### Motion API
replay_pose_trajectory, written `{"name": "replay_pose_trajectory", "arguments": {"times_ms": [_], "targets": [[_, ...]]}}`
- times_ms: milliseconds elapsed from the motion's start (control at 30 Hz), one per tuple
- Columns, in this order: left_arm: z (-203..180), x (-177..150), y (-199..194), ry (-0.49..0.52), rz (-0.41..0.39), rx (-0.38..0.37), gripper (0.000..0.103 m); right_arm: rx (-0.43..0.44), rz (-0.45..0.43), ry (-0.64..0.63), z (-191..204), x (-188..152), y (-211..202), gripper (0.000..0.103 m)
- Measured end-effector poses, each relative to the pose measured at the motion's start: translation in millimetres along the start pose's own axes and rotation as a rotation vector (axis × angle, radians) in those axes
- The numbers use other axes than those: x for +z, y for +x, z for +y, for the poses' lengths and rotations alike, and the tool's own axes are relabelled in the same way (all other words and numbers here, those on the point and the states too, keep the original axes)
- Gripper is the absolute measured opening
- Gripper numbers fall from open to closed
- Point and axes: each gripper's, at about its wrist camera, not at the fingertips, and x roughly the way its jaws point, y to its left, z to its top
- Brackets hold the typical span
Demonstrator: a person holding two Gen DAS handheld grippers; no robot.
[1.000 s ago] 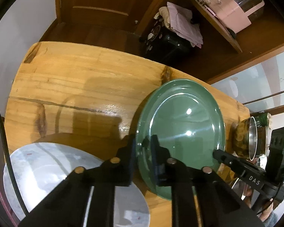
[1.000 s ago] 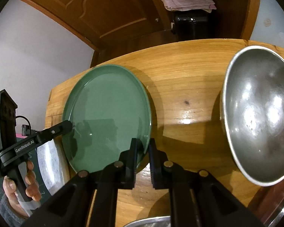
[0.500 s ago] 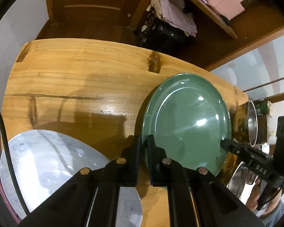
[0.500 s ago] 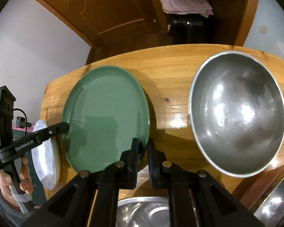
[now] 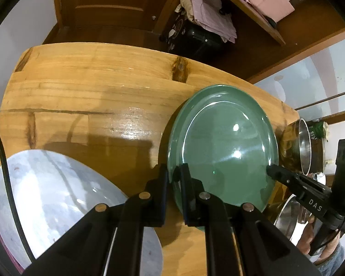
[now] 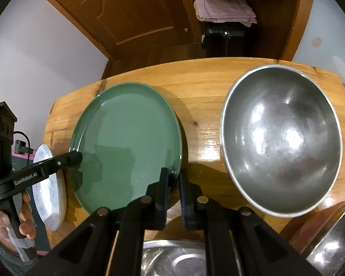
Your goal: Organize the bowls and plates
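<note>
Plate point(image 5: 223, 147), green and glossy, was pinched at opposite edges by both grippers above the wooden table point(image 5: 92, 87). The left gripper point(image 5: 173, 174) had its jaws closed on the rim at about 7 o'clock in its own view, one finger under the edge and one over it. The right gripper point(image 6: 174, 177) was clamped the same way on the rim at about 5 o'clock in its view. Each gripper also showed in the other's camera: the right one reached in from 4 o'clock of the left view, and the left one came in from 8 o'clock of the right view, held by a hand point(image 6: 13, 220) in a grey sleeve.

Outward from the left gripper, a white marbled plate point(image 5: 46, 195) lay at 8 o'clock on the table. In the left view a steel cup point(image 5: 303, 147) sat at 3 o'clock, just beside the green rim.

From the right gripper, a large steel bowl point(image 6: 280, 138) stood at 2 o'clock, near the plate but apart from it. A steel dish point(image 6: 172, 260) sat at 6 o'clock, partly hidden by the fingers. Beyond the table stood a wooden door point(image 6: 131, 11).
</note>
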Motion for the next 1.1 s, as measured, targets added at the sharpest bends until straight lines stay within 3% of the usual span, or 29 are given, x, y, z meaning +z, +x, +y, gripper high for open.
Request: {"name": "replay_pose_trajectory", "arguments": {"times_ms": [633, 900, 1100], "targets": [[-17.7, -32.0, -71.9, -0.014, -0.075, 0.008, 0.008, 0.033, -0.066, -0.023, 20.4, -19.7, -59.2, 0.008], [-30.3, -78.1, -127.5, 0.013, -0.109, 0.002, 0.008, 0.052, -0.093, -0.026, 34.1, -59.0, -109.5, 0.008], [-38.1, -128.5, -161.4, 0.020, -0.122, 0.003, 0.008, 0.065, -0.108, -0.043, 47.2, -107.1, -146.8, 0.008]]}}
